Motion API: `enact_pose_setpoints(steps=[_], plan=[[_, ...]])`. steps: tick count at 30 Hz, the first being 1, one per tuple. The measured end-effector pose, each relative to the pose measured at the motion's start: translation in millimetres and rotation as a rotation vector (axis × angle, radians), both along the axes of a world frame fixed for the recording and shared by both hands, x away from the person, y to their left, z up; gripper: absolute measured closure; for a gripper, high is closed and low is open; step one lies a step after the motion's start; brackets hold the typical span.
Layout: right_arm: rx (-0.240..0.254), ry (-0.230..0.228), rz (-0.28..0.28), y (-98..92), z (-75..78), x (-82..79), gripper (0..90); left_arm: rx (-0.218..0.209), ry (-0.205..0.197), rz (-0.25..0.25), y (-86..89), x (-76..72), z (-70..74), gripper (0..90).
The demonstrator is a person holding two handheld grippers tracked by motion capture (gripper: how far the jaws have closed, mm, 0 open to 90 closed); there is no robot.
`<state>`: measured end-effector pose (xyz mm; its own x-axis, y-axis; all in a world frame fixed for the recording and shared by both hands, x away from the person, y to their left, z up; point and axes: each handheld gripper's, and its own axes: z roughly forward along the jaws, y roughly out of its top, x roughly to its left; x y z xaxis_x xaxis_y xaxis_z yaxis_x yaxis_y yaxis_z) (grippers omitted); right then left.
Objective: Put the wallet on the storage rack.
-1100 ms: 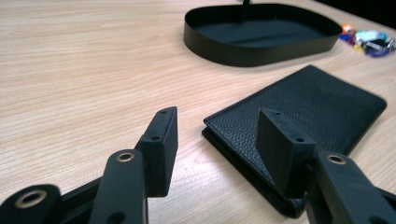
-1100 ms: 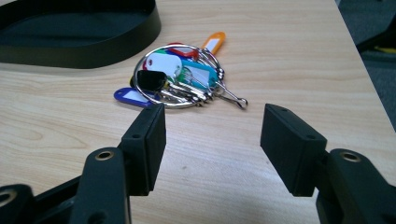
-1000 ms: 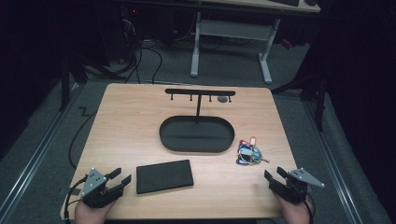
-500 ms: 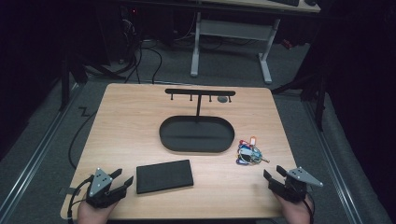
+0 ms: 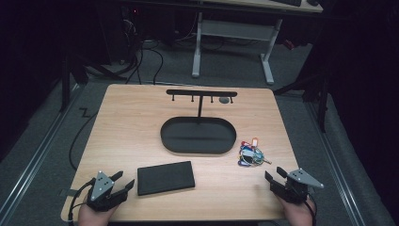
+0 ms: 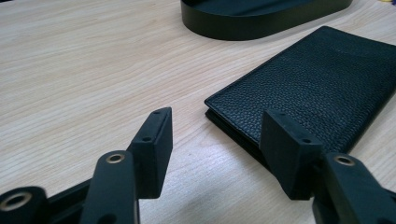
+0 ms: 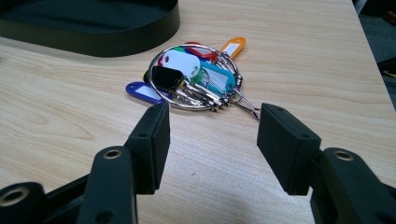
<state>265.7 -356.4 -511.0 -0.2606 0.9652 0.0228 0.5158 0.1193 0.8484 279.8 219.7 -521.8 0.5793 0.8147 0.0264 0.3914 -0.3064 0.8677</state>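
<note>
Black jaws stand wide apart on our left gripper [image 5: 120, 184], holding nothing, low over the wooden table [image 5: 131, 122] with the black leather wallet [image 6: 317, 79] just beside its right jaw. Our right gripper [image 5: 275, 175] is equally spread and empty (near the table's front right corner), aimed at a bunch of keys [image 7: 196, 77] with coloured tags. Beyond lies the black oval tray [image 5: 198, 135], with a hook stand [image 5: 201, 94] rising from its far side.

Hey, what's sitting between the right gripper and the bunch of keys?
Nothing: in the right gripper view, bare wooden table lies between the open right gripper and the keys. The high view agrees.
</note>
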Motion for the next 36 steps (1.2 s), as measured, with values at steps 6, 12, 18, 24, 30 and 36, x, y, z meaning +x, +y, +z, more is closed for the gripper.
enact_pose_setpoints(steps=[6, 12, 18, 24, 30, 36], plan=[[-0.007, 0.011, 0.003, 0.4, -1.3, 0.4, 44.2, 0.023, -0.003, -0.020, -4.5, -1.2, -1.0, 43.1], [-0.014, 0.022, 0.016, 2.0, -2.8, 1.5, 43.9, 0.035, -0.019, -0.048, -11.2, -4.2, 1.3, 42.9], [-0.022, 0.032, 0.031, 3.7, -4.3, 3.2, 43.9, 0.035, 0.001, -0.072, -16.1, -5.7, 1.4, 43.1], [-0.016, 0.035, 0.030, 3.6, -4.7, 3.3, 43.8, 0.092, 0.027, -0.031, -19.8, -5.4, 0.6, 63.5], [-0.019, 0.033, 0.036, 3.8, -4.1, 3.2, 43.9, 0.151, 0.083, -0.018, -21.0, -0.9, -4.3, 90.0], [-0.018, 0.036, 0.038, 3.5, -4.7, 3.8, 43.9, 0.185, 0.095, -0.062, -30.2, -2.3, -6.2, 90.0]])
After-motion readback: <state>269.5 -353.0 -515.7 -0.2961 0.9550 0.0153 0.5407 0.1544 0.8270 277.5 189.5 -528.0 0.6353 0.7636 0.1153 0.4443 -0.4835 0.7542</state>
